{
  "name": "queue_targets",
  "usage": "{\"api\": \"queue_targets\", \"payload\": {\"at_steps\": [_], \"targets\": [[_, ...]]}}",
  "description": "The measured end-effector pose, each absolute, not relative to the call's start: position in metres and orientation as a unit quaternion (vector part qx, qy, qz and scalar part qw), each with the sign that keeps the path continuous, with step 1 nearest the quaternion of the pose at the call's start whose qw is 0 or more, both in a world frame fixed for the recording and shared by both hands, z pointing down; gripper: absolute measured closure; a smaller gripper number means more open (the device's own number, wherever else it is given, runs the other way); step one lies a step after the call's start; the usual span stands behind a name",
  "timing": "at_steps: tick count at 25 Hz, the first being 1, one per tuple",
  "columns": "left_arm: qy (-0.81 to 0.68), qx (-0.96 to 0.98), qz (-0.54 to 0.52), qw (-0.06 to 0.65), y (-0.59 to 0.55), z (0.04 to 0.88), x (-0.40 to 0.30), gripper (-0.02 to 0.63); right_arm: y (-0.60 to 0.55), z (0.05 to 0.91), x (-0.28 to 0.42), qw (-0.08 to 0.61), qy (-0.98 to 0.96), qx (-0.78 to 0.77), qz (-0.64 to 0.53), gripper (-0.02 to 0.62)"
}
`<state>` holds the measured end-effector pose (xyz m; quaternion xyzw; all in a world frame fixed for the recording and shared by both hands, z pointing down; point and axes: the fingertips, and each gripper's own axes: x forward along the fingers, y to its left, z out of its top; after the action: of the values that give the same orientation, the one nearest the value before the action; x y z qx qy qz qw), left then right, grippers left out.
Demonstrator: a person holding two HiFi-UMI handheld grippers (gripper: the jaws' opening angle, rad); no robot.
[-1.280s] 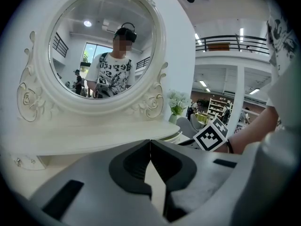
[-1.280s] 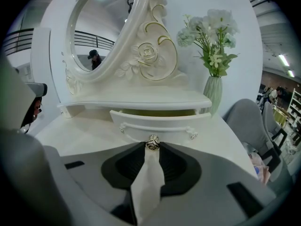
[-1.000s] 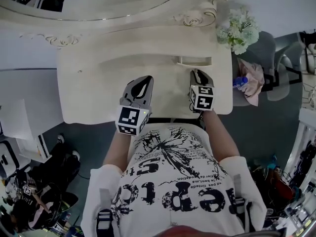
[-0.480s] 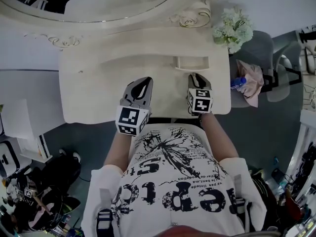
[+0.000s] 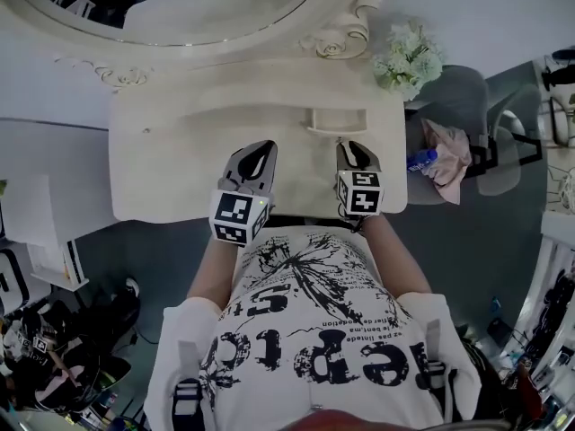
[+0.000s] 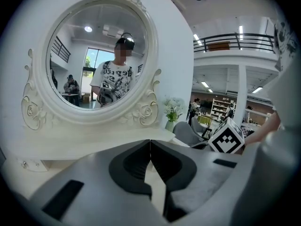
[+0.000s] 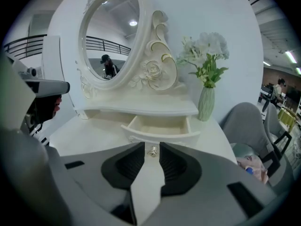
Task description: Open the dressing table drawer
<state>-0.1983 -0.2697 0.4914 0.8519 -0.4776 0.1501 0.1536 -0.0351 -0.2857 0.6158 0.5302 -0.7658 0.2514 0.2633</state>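
The white dressing table (image 5: 171, 164) has a small drawer (image 5: 337, 120) standing pulled out under its raised shelf, on the right. In the right gripper view the drawer (image 7: 160, 126) shows an empty inside, and its small metal knob (image 7: 152, 150) sits in the gap between my jaw tips without being pressed. My right gripper (image 5: 351, 145) is open, just in front of the drawer (image 7: 151, 146). My left gripper (image 5: 266, 144) hovers over the tabletop to the left of the drawer. Its jaw tips meet with nothing between them (image 6: 150, 141).
An oval mirror (image 5: 180, 7) in a carved frame stands at the back of the table. A vase of white flowers (image 5: 409, 61) sits at the back right corner. A grey chair (image 5: 449, 106) right of the table holds a pink cloth (image 5: 446, 155) and a blue bottle (image 5: 418, 162).
My right gripper has drawn back a little from the drawer front toward the person. The left gripper has hardly shifted. The drawer stays pulled out.
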Motion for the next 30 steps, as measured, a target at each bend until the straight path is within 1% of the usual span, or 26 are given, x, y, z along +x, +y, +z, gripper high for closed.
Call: {"api": "queue_targets", "payload": {"at_steps": [3,6,9,13,17,22,30], "targets": [[-0.482,0.851,0.142,0.151,-0.272,0.481,-0.19,0.586,-0.289,0.587,-0.032,0.248,-0.784,0.524,0.222,0.489],[-0.481,0.853,0.138,0.145,-0.272,0.469,-0.18,0.586,-0.292,0.553,-0.03,0.223,-0.801,0.523,0.188,0.517],[-0.483,0.857,0.128,0.13,-0.277,0.456,-0.169,0.586,-0.302,0.516,-0.025,0.18,-0.817,0.525,0.153,0.55],[-0.49,0.856,0.116,0.116,-0.279,0.442,-0.16,0.586,-0.307,0.475,-0.016,0.126,-0.833,0.523,0.127,0.568],[-0.501,0.853,0.105,0.105,-0.279,0.429,-0.156,0.586,-0.302,0.442,-0.01,0.091,-0.848,0.513,0.095,0.577],[-0.513,0.848,0.094,0.094,-0.283,0.417,-0.152,0.586,-0.299,0.425,-0.002,0.075,-0.855,0.51,0.053,0.578],[-0.519,0.845,0.093,0.089,-0.284,0.41,-0.146,0.586,-0.299,0.424,0.004,0.07,-0.862,0.498,0.059,0.578]]}}
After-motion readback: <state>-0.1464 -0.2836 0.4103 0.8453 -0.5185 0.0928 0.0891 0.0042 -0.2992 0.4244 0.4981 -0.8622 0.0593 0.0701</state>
